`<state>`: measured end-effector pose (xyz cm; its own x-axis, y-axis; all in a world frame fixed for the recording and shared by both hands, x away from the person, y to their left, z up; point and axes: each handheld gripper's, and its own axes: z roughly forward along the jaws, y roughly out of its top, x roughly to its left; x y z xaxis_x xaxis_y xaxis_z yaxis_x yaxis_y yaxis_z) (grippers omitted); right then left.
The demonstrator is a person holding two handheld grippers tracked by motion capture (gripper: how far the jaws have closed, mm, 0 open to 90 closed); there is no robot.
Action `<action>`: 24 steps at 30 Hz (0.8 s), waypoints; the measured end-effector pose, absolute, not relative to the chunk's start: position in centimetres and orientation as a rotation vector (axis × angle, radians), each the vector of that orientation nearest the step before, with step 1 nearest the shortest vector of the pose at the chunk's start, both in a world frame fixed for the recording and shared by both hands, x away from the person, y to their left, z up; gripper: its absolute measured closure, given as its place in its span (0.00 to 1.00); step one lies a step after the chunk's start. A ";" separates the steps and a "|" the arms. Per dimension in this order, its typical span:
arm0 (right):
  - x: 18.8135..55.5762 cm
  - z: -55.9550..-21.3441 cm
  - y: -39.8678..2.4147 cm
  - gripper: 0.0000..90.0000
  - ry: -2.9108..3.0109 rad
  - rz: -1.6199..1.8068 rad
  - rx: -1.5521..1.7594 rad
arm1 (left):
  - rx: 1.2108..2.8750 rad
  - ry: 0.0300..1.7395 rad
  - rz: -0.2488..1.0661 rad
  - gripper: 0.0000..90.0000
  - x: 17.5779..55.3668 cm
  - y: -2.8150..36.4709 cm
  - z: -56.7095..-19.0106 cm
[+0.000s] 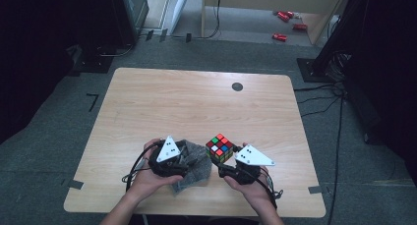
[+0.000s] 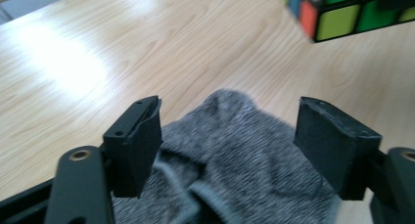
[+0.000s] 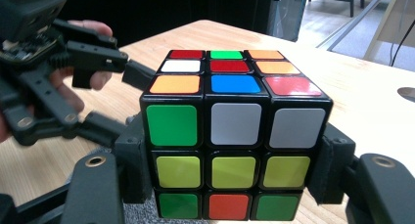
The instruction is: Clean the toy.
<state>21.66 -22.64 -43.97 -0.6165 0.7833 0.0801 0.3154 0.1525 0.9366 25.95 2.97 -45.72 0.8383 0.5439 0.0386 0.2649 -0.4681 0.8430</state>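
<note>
A scrambled Rubik's cube (image 1: 220,147) is lifted just above the wooden table (image 1: 196,102), with my right gripper (image 1: 223,160) shut on it. In the right gripper view the cube (image 3: 235,131) sits between both jaws of the right gripper (image 3: 235,172), their pads against its sides. A crumpled grey knitted cloth (image 1: 195,165) lies on the table left of the cube. My left gripper (image 1: 187,157) is over it. In the left gripper view the cloth (image 2: 235,155) lies between the jaws of the left gripper (image 2: 227,136), which stand open without pressing on it.
A dark round hole (image 1: 237,86) marks the table's far right part. Beyond the table, small red objects (image 1: 285,23) lie on the floor, and cables (image 1: 319,99) run along the right side. The table's near edge is close below both hands.
</note>
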 end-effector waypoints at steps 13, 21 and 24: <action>21.1 -44.2 -20.7 0.39 1.986 1.499 1.077 | 1.988 0.555 0.279 0.20 24.5 0.7 -46.6; 21.0 -44.5 -19.9 0.39 1.956 1.513 1.122 | 1.957 0.541 0.245 0.20 24.0 0.1 -46.8; 20.9 -44.5 -19.6 0.39 1.952 1.510 1.124 | 1.943 0.535 0.257 0.20 23.7 -0.2 -46.7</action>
